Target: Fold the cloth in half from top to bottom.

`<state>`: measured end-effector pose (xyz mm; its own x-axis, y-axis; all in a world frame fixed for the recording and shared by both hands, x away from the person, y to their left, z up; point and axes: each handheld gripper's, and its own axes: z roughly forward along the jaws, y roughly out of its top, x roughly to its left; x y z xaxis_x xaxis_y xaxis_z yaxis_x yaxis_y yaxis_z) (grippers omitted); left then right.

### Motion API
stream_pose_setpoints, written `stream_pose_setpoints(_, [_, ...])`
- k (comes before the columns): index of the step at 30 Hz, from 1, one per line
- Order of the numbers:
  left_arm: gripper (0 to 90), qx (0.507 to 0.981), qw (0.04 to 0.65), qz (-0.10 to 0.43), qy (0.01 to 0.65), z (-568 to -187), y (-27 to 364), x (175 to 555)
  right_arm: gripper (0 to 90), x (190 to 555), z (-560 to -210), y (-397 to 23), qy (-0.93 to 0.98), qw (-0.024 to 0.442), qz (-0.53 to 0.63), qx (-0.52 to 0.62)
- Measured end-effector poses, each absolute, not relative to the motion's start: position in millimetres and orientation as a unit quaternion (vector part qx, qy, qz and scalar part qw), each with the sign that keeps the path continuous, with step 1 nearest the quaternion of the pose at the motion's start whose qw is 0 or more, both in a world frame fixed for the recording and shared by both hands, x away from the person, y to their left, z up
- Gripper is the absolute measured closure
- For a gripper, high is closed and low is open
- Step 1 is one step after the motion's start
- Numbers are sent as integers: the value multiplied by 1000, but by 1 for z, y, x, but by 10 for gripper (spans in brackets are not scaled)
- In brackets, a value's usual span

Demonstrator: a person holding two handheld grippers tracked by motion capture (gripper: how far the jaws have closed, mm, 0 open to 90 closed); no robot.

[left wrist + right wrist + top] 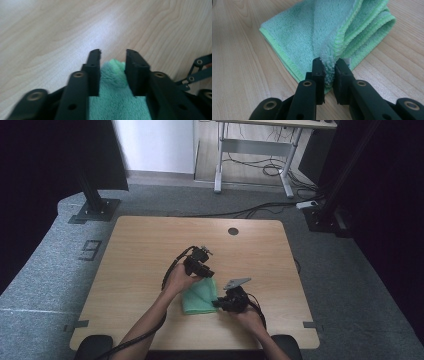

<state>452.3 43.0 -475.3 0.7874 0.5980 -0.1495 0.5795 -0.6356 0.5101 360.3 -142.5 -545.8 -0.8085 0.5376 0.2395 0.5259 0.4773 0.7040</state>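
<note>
Wooden table (150, 250), lower centre: right gripper (329, 67) pinches a green microfibre cloth's (312, 37) bunched edge tight. Left gripper (113, 58) straddles the cloth, jaws apart, seemingly not yet pressing.

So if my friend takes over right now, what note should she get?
Right gripper: shut on a bunched edge of the soft green fleece cloth.
Left gripper: jaws around the cloth's far edge, pads seemingly not pressing yet.
Cloth lies folded in layers on the light wooden table, near the front edge.
Done: one edge gripped.
Left: close the left gripper, then probably lift and carry on folding.
</note>
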Motion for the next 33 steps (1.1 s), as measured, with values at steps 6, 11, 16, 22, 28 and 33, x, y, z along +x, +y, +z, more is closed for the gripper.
stream_pose_setpoints(6, [864, 906, 272, 14, 325, -473, 46, 450, 792, 360, -546, -143, 860, 8, 407, 309])
stream_pose_setpoints(11, [876, 904, 282, 15, 322, -464, 51, 445, 788, 361, -546, -143, 860, 8, 407, 309])
stream_pose_setpoints(16, [878, 902, 291, 14, 318, -457, 59, 436, 779, 361, -546, -143, 859, 7, 407, 310])
stream_pose_setpoints(22, [882, 898, 302, 11, 319, -453, 72, 425, 770, 360, -545, -143, 860, 8, 405, 310])
stream_pose_setpoints(28, [882, 897, 305, 13, 321, -453, 80, 417, 750, 360, -545, -142, 860, 9, 405, 311])
stream_pose_setpoints(33, [881, 894, 309, 17, 325, -452, 88, 407, 656, 360, -543, -143, 861, 14, 403, 310])
